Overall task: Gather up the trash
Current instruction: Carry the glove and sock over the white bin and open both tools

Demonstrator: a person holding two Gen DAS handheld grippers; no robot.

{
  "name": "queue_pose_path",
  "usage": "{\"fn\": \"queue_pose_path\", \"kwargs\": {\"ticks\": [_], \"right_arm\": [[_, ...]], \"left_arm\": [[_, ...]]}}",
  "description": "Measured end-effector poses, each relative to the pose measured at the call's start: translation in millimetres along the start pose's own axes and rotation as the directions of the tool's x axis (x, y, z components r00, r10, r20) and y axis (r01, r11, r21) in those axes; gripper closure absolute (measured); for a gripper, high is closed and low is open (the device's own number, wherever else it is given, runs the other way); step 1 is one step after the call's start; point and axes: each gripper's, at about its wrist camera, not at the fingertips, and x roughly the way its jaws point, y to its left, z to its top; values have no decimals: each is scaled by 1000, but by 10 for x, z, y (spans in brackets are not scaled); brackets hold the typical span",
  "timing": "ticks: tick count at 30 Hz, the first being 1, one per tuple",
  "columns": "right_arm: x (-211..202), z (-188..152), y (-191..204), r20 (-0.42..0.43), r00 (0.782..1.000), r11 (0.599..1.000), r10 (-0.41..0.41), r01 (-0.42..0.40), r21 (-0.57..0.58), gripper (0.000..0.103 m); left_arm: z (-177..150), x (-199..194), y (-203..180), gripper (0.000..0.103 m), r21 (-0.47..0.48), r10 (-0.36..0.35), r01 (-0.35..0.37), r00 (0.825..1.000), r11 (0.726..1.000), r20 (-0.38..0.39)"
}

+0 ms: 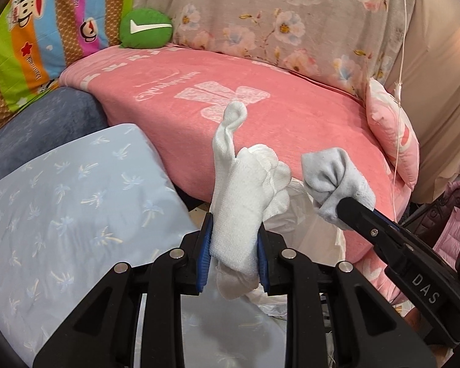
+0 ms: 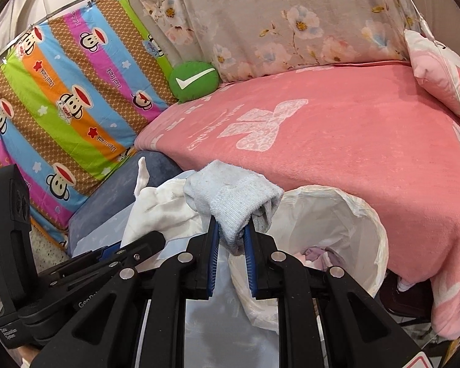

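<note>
My left gripper (image 1: 234,239) is shut on a white toe sock (image 1: 245,190) and holds it up in front of the pink bed. My right gripper (image 2: 231,230) is shut on a pale blue-grey sock (image 2: 233,199); in the left wrist view that sock (image 1: 334,181) shows at the right, on the right gripper's black finger. The white sock also shows in the right wrist view (image 2: 156,205), left of the blue one. A bin lined with a white bag (image 2: 368,211) stands just below and right of the right gripper, with some items inside.
A bed with a pink blanket (image 1: 291,116) fills the middle. A light blue pillow (image 1: 76,202) and a dark blue cushion (image 1: 40,128) lie at the left. A green check-mark cushion (image 1: 145,29), a pink pillow (image 1: 392,128) and patterned hangings stand behind.
</note>
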Motion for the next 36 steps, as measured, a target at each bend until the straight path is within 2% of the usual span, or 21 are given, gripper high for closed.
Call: {"fn": "queue_pose_path", "kwargs": {"ticks": [18,20,22,25,33,36], "right_arm": [[-177,24,-369,32,999,998,-41,39,55,88],[-189,40,-399,36,998,997,-45,43,59,88],[-206,44,-416,41,998,997,-49,46,63,87],[-204,59,-429,43,998,997,-51,48,63,87],[-142,84,-397,42,998,998,-46,44,54,82],[-124,104,-341,41,998,998,-47,46,31,78]], "left_arm": [[100,163,-435,76,61,-59,60,998,996,-26],[115,171,-470,71,66,-58,60,998,996,-21],[122,160,-473,49,61,-53,53,999,997,-8],[133,123,-460,36,53,-44,43,999,998,17],[151,124,-376,36,40,-20,19,1000,999,22],[154,117,-342,30,36,-6,5,1000,999,27]]}}
